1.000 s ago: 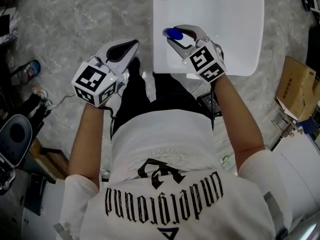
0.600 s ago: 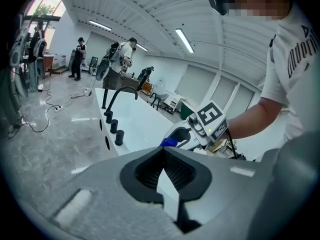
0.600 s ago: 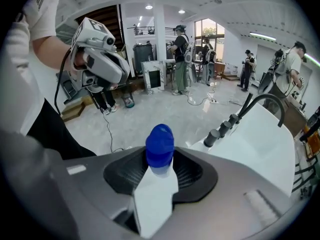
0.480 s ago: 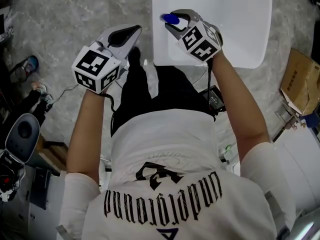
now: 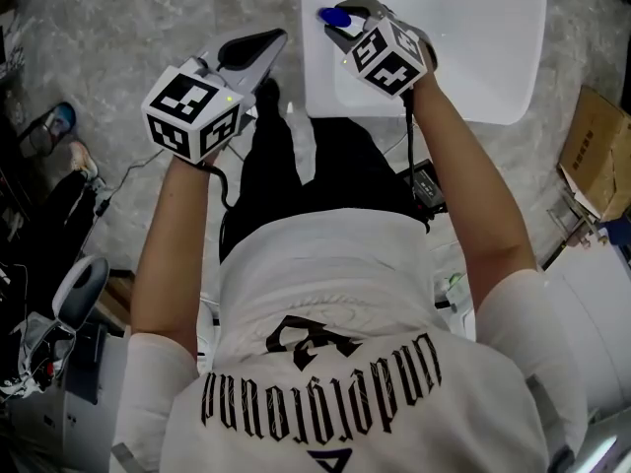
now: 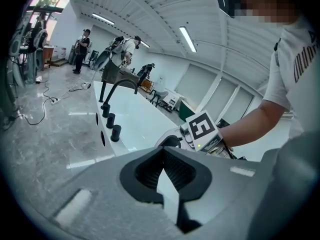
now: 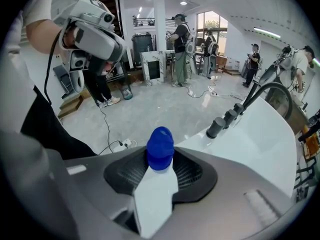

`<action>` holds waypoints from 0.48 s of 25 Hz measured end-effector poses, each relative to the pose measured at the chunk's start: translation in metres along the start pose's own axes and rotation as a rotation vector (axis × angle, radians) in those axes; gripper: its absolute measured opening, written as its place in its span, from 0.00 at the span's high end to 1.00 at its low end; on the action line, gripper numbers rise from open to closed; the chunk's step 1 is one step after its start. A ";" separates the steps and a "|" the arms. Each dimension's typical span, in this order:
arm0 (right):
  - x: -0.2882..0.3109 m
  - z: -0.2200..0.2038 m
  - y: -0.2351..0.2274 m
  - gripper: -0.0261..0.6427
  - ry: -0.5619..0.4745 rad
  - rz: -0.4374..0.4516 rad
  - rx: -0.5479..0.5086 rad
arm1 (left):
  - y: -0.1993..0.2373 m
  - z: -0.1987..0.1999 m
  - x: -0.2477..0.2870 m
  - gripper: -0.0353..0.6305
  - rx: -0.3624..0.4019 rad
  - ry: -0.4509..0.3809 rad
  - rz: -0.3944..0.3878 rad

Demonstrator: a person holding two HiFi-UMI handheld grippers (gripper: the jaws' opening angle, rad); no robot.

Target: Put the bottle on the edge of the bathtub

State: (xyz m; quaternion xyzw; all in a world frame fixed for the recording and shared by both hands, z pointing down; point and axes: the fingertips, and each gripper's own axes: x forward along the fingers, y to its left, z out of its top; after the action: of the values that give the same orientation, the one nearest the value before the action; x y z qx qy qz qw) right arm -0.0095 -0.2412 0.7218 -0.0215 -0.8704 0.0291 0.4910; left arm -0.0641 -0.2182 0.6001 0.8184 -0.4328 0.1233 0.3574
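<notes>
A white bottle with a blue cap (image 5: 333, 16) (image 7: 160, 146) is clamped between the jaws of my right gripper (image 5: 337, 26) (image 7: 160, 165), cap pointing out past the fingertips. It hangs over the near left rim of the white bathtub (image 5: 483, 57) (image 7: 270, 144). The tub's black faucet (image 7: 267, 91) and knobs (image 7: 216, 126) stand further along that rim. My left gripper (image 5: 272, 39) (image 6: 162, 151) floats to the left of the tub over the marble floor, jaws together and empty. Its view catches the right gripper's marker cube (image 6: 202, 129).
A cardboard box (image 5: 603, 156) sits on the floor to the tub's right. A black device with cables (image 5: 426, 187) lies below the tub's near end. Shoes (image 5: 54, 126) and cables lie at the left. Several people stand far off in the hall (image 7: 180, 44).
My right gripper has carried the bottle forward and a little left along the tub's near rim. The left gripper has drifted forward too, still empty.
</notes>
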 end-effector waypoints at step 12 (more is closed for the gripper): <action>0.003 -0.002 -0.002 0.74 -0.020 -0.014 0.019 | -0.005 0.002 0.004 0.94 -0.008 0.005 -0.019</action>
State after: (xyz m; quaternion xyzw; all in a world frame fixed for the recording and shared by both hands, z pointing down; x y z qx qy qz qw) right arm -0.0091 -0.2428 0.7252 -0.0103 -0.8750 0.0343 0.4827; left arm -0.0579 -0.2202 0.5978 0.8208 -0.4244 0.1204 0.3629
